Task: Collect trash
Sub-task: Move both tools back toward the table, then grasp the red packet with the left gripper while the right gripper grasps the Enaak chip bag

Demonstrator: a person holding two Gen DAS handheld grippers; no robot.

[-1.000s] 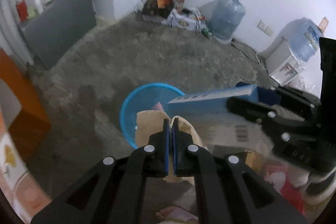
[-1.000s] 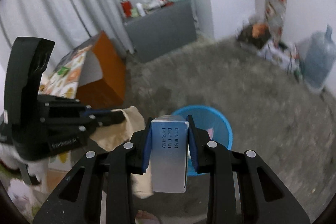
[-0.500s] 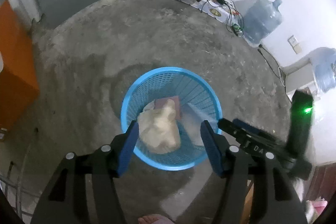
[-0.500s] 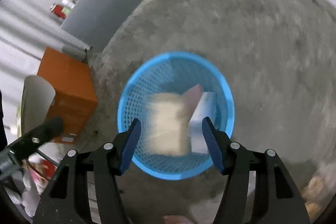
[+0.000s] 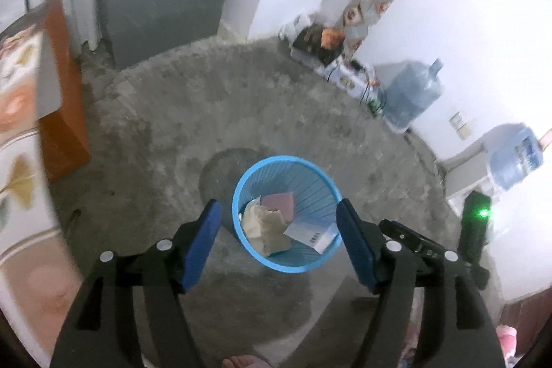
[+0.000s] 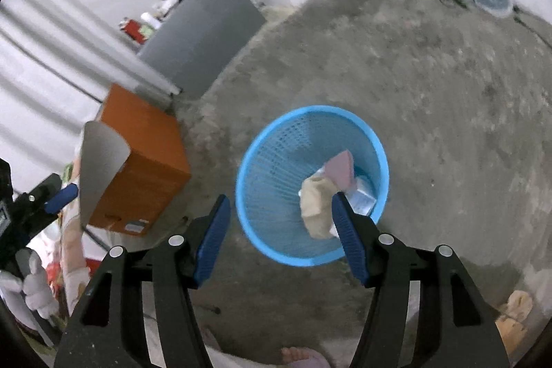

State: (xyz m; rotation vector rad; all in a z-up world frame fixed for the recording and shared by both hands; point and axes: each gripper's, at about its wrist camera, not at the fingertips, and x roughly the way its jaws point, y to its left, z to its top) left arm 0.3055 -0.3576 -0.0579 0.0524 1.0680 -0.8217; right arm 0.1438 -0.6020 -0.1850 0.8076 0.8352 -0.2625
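Left wrist: my left gripper [image 5: 277, 231] has just been opening, now wide, empty. Tan wrapper [image 5: 264, 225] and white box [image 5: 312, 235] lie in the blue basket [image 5: 265, 259].
Right wrist: my right gripper [image 6: 279, 223] likewise wide, empty; next trash probably lower right. Lift clear of the rim first.

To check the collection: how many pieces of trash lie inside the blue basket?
3 in the blue basket: crumpled beige paper, pink piece, white-blue box. More may hide beneath.
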